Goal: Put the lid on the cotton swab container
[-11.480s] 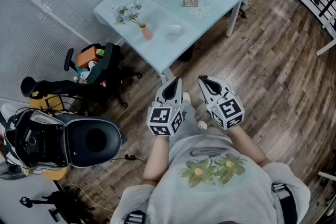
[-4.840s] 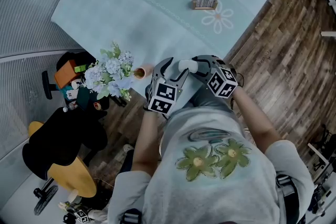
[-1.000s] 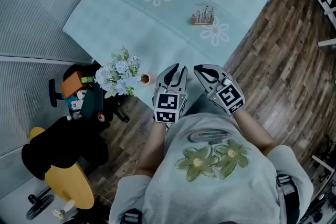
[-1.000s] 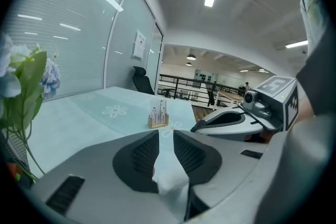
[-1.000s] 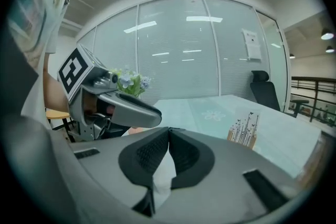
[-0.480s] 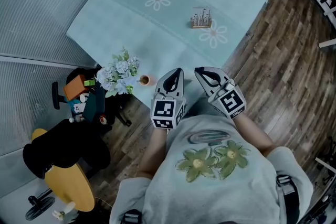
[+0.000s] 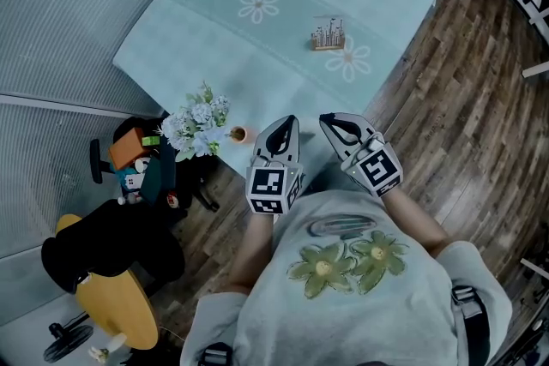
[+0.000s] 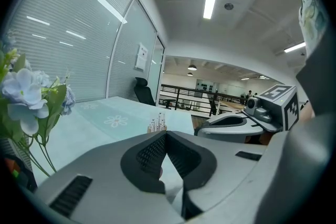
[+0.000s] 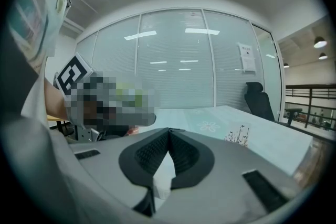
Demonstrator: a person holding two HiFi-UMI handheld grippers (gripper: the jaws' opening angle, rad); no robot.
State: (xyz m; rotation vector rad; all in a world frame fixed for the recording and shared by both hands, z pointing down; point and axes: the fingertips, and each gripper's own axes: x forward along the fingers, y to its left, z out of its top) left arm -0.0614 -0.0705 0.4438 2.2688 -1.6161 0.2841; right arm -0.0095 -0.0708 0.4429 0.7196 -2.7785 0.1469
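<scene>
Both grippers hover side by side at the near edge of the table, just in front of the person's chest. The left gripper is shut, its jaws meeting at the tip with nothing between them. The right gripper is likewise shut and empty. From the left gripper view the right gripper lies close on the right. No cotton swab container or lid shows plainly in any view; the spot under the grippers is hidden.
A pale green cloth with flower prints covers the table. A small vase of blue-white flowers stands at the near left corner. A little wooden stand with thin sticks sits farther back. Office chairs stand on the wooden floor to the left.
The left gripper's jaws have closed from slightly apart. Both grippers stay at about the same place at the table's near edge.
</scene>
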